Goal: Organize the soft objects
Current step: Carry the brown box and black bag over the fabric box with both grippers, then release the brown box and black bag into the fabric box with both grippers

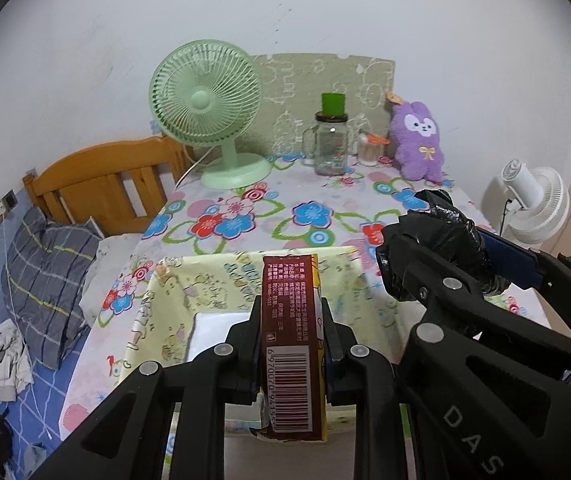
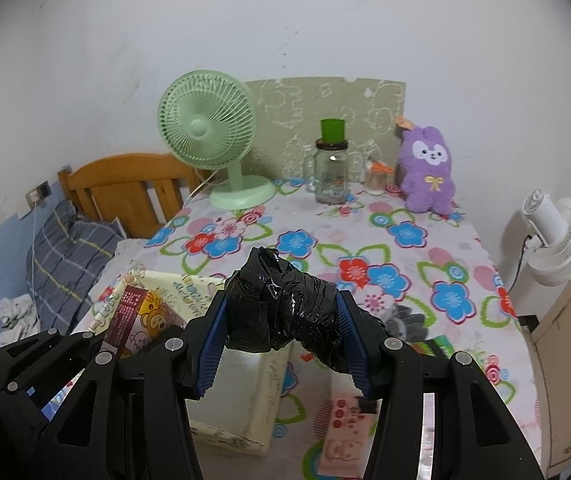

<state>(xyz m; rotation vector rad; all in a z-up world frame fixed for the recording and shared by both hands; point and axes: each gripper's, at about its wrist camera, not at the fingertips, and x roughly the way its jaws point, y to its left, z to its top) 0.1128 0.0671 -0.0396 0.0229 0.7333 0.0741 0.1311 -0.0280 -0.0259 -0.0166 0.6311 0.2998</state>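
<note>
My left gripper [image 1: 290, 312] is shut on a brown and yellow carton [image 1: 291, 340] with a barcode, held upright above a pale yellow fabric storage box [image 1: 173, 300]. The carton also shows in the right wrist view [image 2: 141, 320], with a bear print. My right gripper [image 2: 281, 316] is shut on a crumpled black plastic bag roll [image 2: 285, 308], just right of the box [image 2: 245, 400]; the roll also shows in the left wrist view [image 1: 437, 232]. A purple plush rabbit [image 2: 427, 176] sits at the table's far right, against the wall.
A floral tablecloth [image 2: 325, 240] covers the table. A green fan [image 2: 209, 136], a glass jar with a green cap [image 2: 331, 168] and a small cup [image 2: 377, 180] stand at the back. Grey gloves [image 2: 405, 320] lie nearby. A white fan [image 2: 557, 240] stands right, a bed [image 1: 53, 260] left.
</note>
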